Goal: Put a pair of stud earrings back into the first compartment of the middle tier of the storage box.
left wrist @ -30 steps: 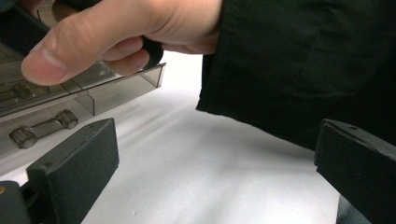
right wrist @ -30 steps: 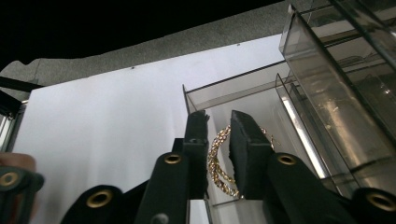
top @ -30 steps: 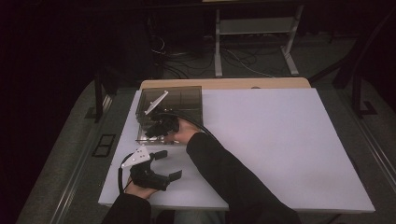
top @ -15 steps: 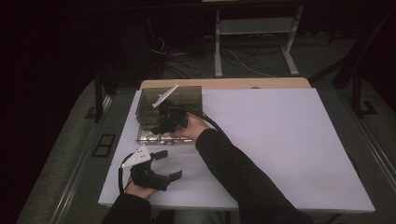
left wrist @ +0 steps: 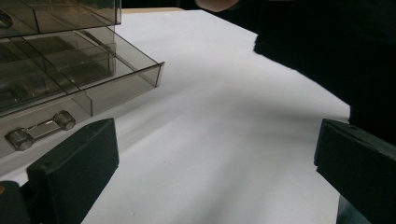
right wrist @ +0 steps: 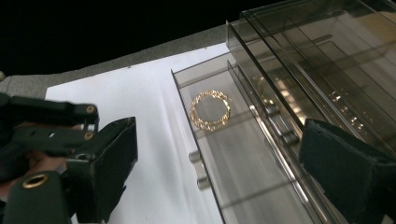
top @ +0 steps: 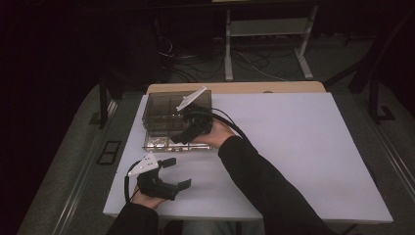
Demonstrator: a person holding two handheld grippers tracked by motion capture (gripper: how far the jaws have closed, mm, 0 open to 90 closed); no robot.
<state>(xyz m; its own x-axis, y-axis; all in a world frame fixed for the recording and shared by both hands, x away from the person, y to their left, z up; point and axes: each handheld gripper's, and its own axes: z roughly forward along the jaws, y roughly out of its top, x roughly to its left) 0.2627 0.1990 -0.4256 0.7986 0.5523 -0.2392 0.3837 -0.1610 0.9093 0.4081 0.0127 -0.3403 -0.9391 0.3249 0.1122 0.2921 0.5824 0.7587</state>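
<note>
A smoky clear drawer box (top: 166, 108) stands at the table's far left, its bottom drawer (top: 195, 147) pulled out. A gold chain bracelet (right wrist: 210, 110) lies flat in that drawer. My right gripper (top: 182, 138) hovers over the drawer, pointing down and left; its jaws have just been opening and stand open in the right gripper view (right wrist: 224, 149) with nothing between them. My left gripper (top: 178, 173) rests near the front left edge, open and empty (left wrist: 210, 154). In the left gripper view the drawer's clear handle (left wrist: 37, 131) lies just ahead on the left.
The white table top (top: 303, 147) stretches bare to the right of the box. My right sleeve (top: 264, 186) crosses the table's front middle. Table legs and cables (top: 244, 58) lie on the floor beyond the far edge.
My right hand has lifted away from the drawer and drifted right toward the box, and its jaws have spread apart. The left hand has stayed put.
</note>
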